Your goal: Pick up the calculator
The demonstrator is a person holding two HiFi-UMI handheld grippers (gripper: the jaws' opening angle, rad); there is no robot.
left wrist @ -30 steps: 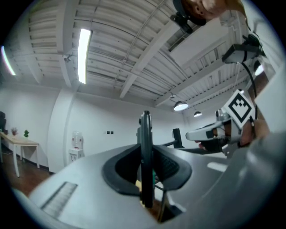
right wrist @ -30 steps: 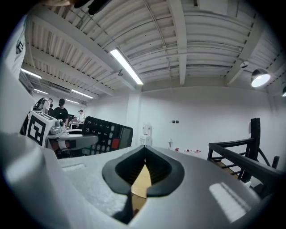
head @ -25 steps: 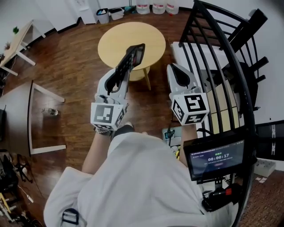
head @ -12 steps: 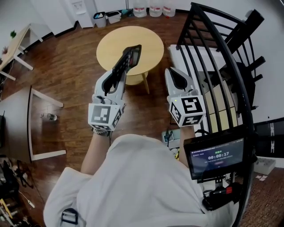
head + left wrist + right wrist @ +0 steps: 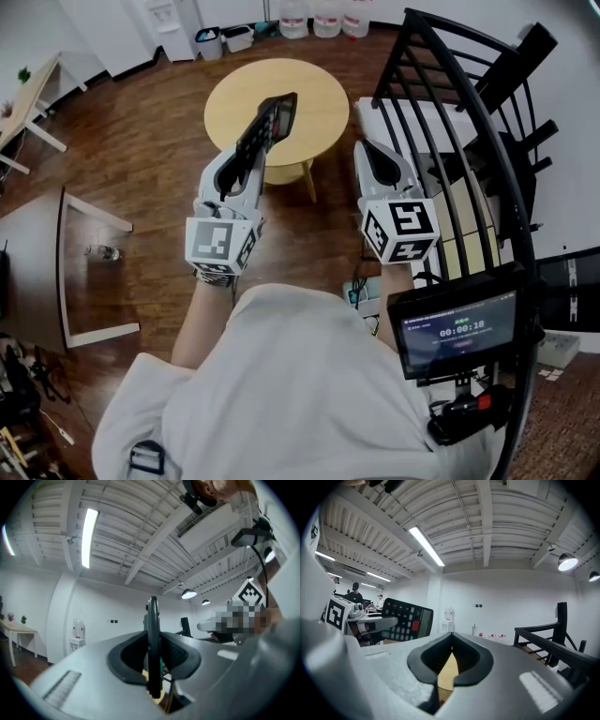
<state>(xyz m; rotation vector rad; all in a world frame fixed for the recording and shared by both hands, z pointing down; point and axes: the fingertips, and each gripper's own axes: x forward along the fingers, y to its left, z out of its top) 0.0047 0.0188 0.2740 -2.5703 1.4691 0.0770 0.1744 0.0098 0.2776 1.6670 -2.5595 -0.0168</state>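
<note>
A black calculator (image 5: 270,125) stands on edge in my left gripper (image 5: 246,161), lifted above the round wooden table (image 5: 319,94). In the left gripper view the calculator (image 5: 152,644) shows as a thin dark slab clamped between the two pads. My right gripper (image 5: 378,161) hovers to the right of the table with its jaws shut and nothing between them. From the right gripper view the calculator (image 5: 407,620) shows its keys and red button at the left, with the right gripper (image 5: 451,660) closed in the foreground.
A black metal railing (image 5: 469,122) curves along the right side next to the right gripper. A small monitor (image 5: 457,330) sits low at the right. A desk (image 5: 37,262) stands at the left, and bins and water jugs (image 5: 323,17) line the far wall.
Both grippers drifted slightly toward the round table, the left one still carrying the calculator. The jaws have not changed.
</note>
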